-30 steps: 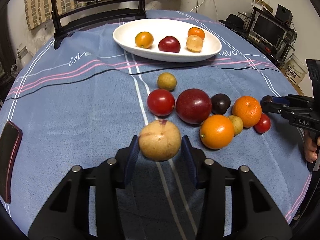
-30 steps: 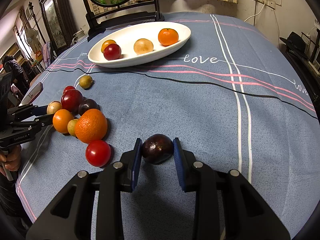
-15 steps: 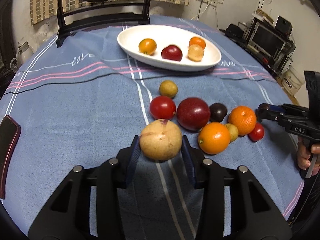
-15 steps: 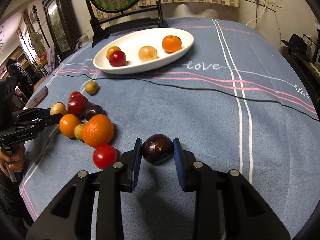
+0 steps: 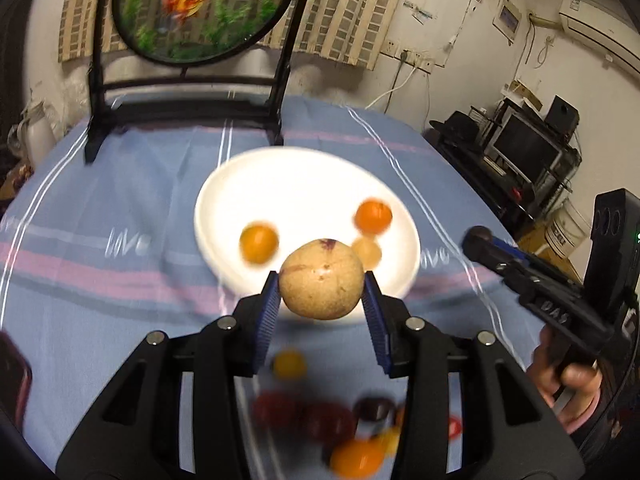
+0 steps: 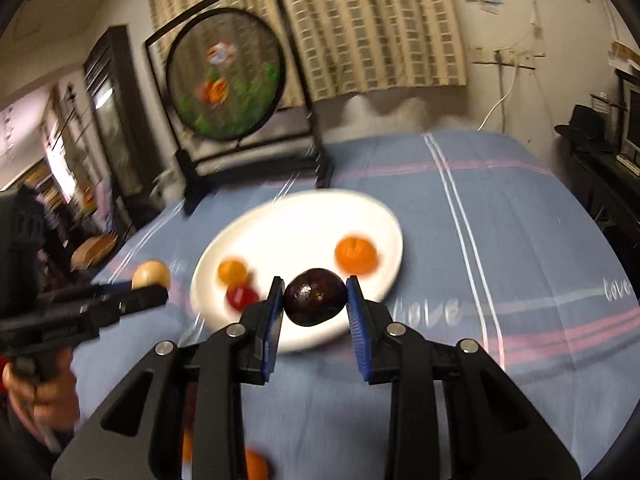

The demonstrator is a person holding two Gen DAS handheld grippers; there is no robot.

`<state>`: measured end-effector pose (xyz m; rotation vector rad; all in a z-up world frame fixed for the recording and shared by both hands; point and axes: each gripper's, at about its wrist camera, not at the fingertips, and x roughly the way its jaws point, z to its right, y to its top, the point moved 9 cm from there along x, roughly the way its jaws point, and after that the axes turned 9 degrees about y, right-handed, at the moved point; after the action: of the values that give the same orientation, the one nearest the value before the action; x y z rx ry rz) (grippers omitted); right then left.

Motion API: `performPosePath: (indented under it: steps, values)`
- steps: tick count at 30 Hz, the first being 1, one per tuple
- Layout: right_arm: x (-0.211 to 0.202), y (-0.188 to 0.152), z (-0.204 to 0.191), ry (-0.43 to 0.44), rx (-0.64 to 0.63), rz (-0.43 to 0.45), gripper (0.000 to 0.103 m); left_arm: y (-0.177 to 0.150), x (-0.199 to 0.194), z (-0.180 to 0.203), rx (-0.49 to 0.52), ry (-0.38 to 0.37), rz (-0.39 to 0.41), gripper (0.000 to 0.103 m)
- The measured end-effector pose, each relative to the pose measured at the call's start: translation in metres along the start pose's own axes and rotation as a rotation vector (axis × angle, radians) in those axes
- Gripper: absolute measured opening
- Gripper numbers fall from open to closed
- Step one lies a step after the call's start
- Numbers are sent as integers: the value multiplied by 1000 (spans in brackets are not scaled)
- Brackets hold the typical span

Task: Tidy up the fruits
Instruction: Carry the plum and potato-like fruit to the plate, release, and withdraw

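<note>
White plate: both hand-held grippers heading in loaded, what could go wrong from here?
1. The left hand-held gripper and right hand-held gripper approach the white plate side by side and could collide.
2. The tan fruit and dark fruit are round and pinched only at their sides; either could slip.
3. Dropped carelessly, they may knock the orange or roll off.

Left view: from above its tongs (image 5: 322, 300), tilted down, near the white plate (image 5: 224, 196).
Right view: likewise, from the plate's (image 6: 384, 220) right.
Shared: plate, far screen (image 5: 200, 8).
</note>
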<state>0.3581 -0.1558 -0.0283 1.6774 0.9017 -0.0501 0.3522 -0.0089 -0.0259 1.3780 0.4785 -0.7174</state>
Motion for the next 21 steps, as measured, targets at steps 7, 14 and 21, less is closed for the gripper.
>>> performPosePath:
  steps: [7, 14, 21]
  values:
    - [62, -2, 23, -6, 72, -104, 32, 30, 75, 5, -9, 73, -108, 42]
    - [77, -3, 31, -11, 84, -128, 31, 29, 109, 3, 16, 116, -166, 42]
    - [94, -9, 32, 6, 97, -172, 32, 24, 117, 4, 40, 127, -179, 42]
